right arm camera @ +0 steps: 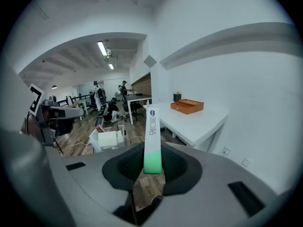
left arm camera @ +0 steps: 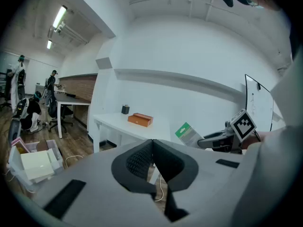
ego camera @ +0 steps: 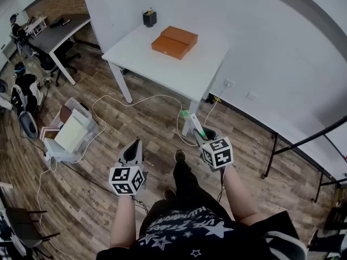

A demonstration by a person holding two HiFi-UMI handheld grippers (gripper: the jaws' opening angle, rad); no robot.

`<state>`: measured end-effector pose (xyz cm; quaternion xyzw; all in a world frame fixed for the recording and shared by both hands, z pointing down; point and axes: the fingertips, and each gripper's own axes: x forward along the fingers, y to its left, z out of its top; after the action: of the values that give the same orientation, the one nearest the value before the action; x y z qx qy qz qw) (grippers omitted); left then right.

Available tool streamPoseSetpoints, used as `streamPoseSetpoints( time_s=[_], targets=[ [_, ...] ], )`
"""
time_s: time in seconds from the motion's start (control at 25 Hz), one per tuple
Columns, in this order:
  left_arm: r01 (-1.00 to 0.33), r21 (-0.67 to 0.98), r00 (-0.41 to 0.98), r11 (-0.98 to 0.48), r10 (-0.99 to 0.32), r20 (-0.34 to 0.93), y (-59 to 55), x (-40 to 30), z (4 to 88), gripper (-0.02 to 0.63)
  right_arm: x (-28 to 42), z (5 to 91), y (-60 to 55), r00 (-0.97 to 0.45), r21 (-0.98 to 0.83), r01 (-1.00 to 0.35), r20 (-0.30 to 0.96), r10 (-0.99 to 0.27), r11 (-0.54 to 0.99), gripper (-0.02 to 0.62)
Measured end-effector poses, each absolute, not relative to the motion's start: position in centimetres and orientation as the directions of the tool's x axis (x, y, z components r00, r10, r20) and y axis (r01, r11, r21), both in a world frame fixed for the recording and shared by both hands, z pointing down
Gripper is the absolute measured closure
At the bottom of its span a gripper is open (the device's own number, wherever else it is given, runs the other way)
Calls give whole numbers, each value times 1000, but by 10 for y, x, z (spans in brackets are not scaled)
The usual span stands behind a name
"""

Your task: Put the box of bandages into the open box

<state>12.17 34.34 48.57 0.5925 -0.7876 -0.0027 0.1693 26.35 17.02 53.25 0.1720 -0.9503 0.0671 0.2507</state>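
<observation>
The white and green box of bandages [right arm camera: 152, 141] stands up between the jaws of my right gripper [right arm camera: 152, 167], which is shut on its lower end. From above, the same box of bandages [ego camera: 192, 124] sticks forward out of the right gripper [ego camera: 200, 137], well short of the white table [ego camera: 162, 64]. The open orange box [ego camera: 174, 41] lies on that table, its lid folded back; it also shows as the orange box [right arm camera: 187, 106] and the orange box [left arm camera: 139, 119]. My left gripper [ego camera: 132, 151] is held low over the floor, jaws together on nothing [left arm camera: 152, 157].
A black pen holder [ego camera: 149, 18] stands at the table's far edge. A white cable [ego camera: 135, 103] runs over the wooden floor. A stack of white trays and boxes [ego camera: 73, 131] sits on the floor at left. Office chairs and a desk [ego camera: 54, 34] are farther left.
</observation>
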Motion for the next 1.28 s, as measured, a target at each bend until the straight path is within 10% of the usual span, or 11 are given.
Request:
streamPoseSetpoints(
  time_s=[1.28],
  targets=[
    [-925,193,-268,326,-924,273,309,63,489,586,201,534,118,-823,-80,-363,495,-279,928,483]
  ],
)
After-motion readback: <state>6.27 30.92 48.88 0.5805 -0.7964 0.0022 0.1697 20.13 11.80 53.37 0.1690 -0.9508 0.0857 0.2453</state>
